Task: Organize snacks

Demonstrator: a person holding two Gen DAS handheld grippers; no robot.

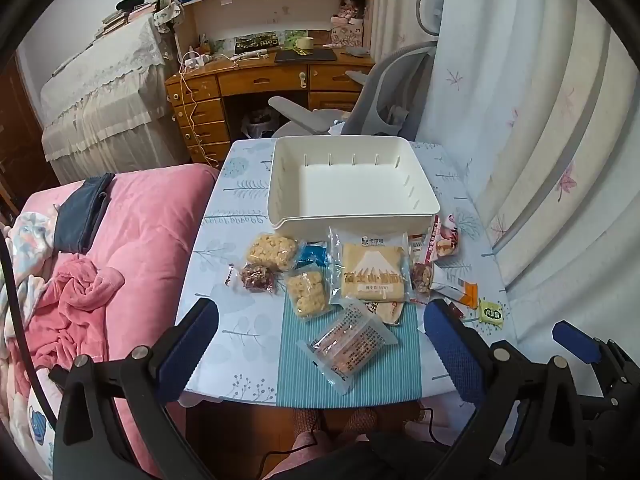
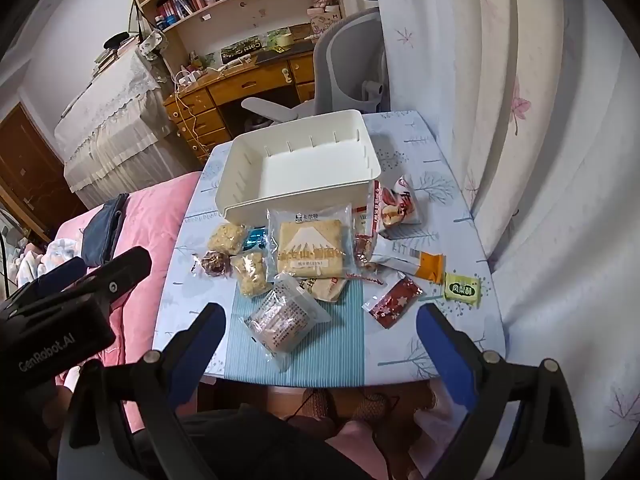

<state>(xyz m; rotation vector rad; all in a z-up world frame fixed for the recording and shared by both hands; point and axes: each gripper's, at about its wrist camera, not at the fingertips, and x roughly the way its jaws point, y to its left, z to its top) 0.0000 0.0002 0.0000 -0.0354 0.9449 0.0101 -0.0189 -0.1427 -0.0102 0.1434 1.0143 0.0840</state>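
Note:
An empty white bin [image 1: 352, 184] [image 2: 298, 168] stands at the far side of the small table. Several wrapped snacks lie in front of it: a large bread pack with a mountain print [image 1: 372, 272] [image 2: 310, 248], two puffed-rice bars [image 1: 272, 252] [image 1: 306, 294], a dark-red candy [image 1: 258, 278], a clear wafer pack [image 1: 348, 346] [image 2: 282, 316], a red sachet [image 2: 394, 300], an orange-white pack [image 2: 412, 262] and a small green pastry [image 1: 491, 313] [image 2: 462, 289]. My left gripper [image 1: 320, 320] and right gripper [image 2: 320, 320] are both open and empty, above the table's near edge.
A pink-quilted bed [image 1: 132, 240] lies left of the table. White curtains [image 1: 540, 140] hang on the right. A grey office chair [image 1: 380, 96], a wooden desk [image 1: 260, 80] and bookshelves stand behind. The table has a blue-patterned cloth [image 1: 236, 320].

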